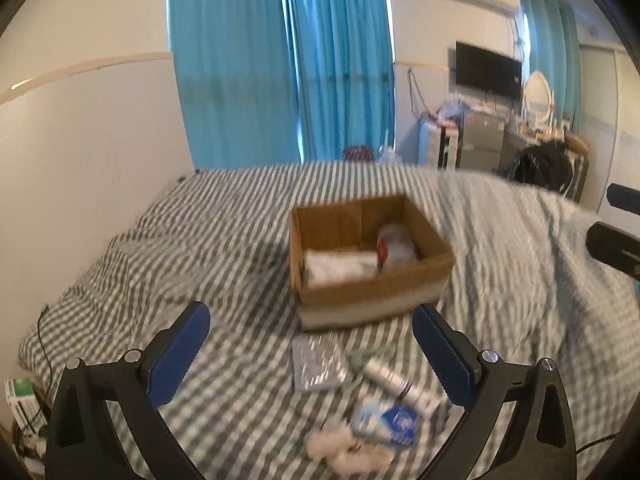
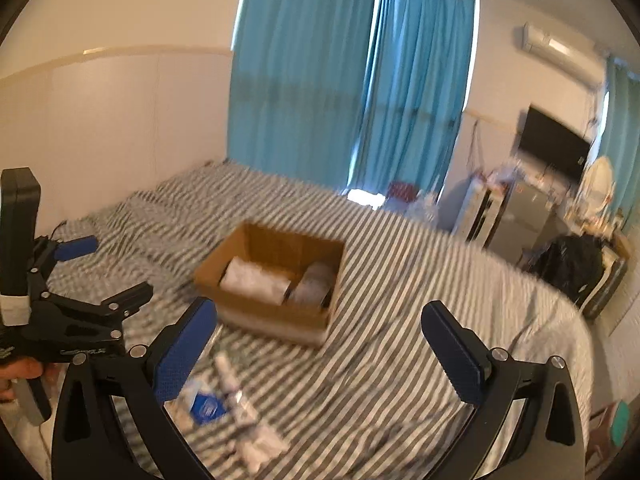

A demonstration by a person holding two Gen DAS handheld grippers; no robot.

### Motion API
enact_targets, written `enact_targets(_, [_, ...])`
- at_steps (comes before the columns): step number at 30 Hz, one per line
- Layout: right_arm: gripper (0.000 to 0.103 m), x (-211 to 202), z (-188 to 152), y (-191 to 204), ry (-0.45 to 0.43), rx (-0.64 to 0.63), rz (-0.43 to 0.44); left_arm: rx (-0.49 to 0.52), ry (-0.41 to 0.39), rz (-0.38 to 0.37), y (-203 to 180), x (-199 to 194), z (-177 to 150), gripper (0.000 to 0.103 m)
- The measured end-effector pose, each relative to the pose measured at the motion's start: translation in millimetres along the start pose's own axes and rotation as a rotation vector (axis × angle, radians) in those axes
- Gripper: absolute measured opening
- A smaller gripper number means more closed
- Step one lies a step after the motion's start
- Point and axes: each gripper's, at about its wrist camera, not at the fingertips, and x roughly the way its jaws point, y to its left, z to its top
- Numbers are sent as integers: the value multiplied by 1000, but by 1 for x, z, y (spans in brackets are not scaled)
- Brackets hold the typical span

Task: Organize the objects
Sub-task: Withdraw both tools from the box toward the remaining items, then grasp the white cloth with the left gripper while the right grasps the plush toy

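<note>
An open cardboard box [image 1: 372, 292] stands on the striped bed; it also shows in the right wrist view [image 2: 276, 312]. Inside lie a white roll [image 1: 340, 266] and a clear container with a red label [image 1: 394, 246]. In front of the box lie a silver blister pack [image 1: 318, 362], a white tube [image 1: 400, 384], a blue-and-white packet [image 1: 390, 420] and cotton balls [image 1: 344, 448]. My left gripper [image 1: 310, 344] is open and empty above these items. My right gripper [image 2: 320, 340] is open and empty to the right of the loose items [image 2: 224, 400].
The bed with a grey-and-white striped sheet [image 1: 200, 240] runs along a white wall on the left. Blue curtains [image 1: 280, 60] hang behind. A TV [image 1: 488, 70], a fridge and cluttered furniture stand at the far right. A green-and-white box [image 1: 22, 404] sits off the bed's left edge.
</note>
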Motion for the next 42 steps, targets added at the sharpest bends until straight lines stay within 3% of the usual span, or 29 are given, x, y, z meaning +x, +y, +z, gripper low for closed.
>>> enact_targets(5, [103, 34, -56, 7, 152, 48, 34, 29, 89, 47, -4, 23, -62, 103])
enact_targets(11, [103, 72, -109, 28, 272, 40, 30, -13, 210, -22, -9, 44, -120, 103])
enact_targets(16, [103, 104, -143, 42, 363, 44, 55, 35, 294, -68, -26, 63, -138, 103])
enact_targets(21, [103, 130, -166, 48, 442, 54, 74, -27, 377, -131, -26, 89, -144, 100])
enact_targets(25, [102, 138, -173, 44, 463, 81, 91, 1, 371, -136, -34, 99, -145, 78])
enact_targets(30, [83, 141, -180, 45, 484, 94, 134, 19, 383, -167, -39, 98, -146, 68])
enact_targets(33, [68, 140, -180, 50, 475, 86, 157, 16, 388, -191, -38, 95, -145, 52])
enact_targets(37, [67, 134, -181, 52, 466, 82, 145, 17, 379, -218, -38, 88, -145, 22])
enact_targets(42, [67, 118, -180, 49, 438, 110, 131, -3, 363, -243, -34, 73, -143, 15])
